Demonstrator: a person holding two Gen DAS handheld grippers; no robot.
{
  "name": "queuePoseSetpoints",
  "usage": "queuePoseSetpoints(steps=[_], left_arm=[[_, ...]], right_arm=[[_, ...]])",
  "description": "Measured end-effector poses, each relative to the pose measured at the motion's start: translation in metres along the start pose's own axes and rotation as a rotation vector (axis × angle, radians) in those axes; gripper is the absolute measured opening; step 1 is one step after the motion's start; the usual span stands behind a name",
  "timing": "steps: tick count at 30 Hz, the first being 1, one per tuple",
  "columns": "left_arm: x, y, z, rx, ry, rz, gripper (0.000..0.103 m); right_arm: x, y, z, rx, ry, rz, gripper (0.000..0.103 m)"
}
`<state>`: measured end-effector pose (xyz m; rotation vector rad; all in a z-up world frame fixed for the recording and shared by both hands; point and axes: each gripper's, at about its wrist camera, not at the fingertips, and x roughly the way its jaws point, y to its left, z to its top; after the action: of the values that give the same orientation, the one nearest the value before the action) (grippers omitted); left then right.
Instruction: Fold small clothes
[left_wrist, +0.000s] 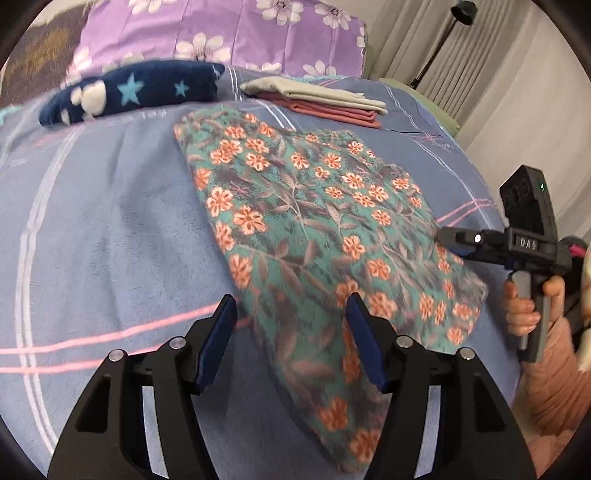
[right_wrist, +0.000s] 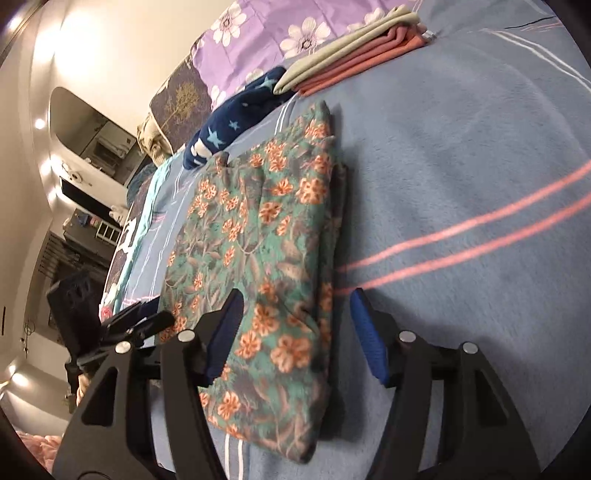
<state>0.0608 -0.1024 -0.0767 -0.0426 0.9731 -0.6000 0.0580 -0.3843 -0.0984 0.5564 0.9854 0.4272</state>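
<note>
Folded garment (left_wrist: 314, 221) lies flat on the bed (left_wrist: 110, 229), at the middle of the cover. Behind it, toward the head of the bed, a stack of folded cloths (left_wrist: 325, 99) rests on the cover, well apart from the garment. Left of that stack, in the left wrist view, lies a rolled blanket (left_wrist: 129, 92); behind both stands a pillow (left_wrist: 221, 29). Left tongs (left_wrist: 291, 339) hang over the garment's near corner, one finger over the bed, the other over the garment. Right tongs (right_wrist: 295, 336) straddle the garment's opposite edge, likewise half over the bed. A curtain (left_wrist: 498, 92) hangs beyond the bed's right side.
</note>
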Motion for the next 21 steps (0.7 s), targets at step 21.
queuePoseSetpoints(steps=[21], left_arm=[[0.047, 0.016, 0.047, -0.029, 0.045, -0.123, 0.066]], right_arm=[[0.046, 0.01, 0.05, -0.065, 0.081, 0.027, 0.071]])
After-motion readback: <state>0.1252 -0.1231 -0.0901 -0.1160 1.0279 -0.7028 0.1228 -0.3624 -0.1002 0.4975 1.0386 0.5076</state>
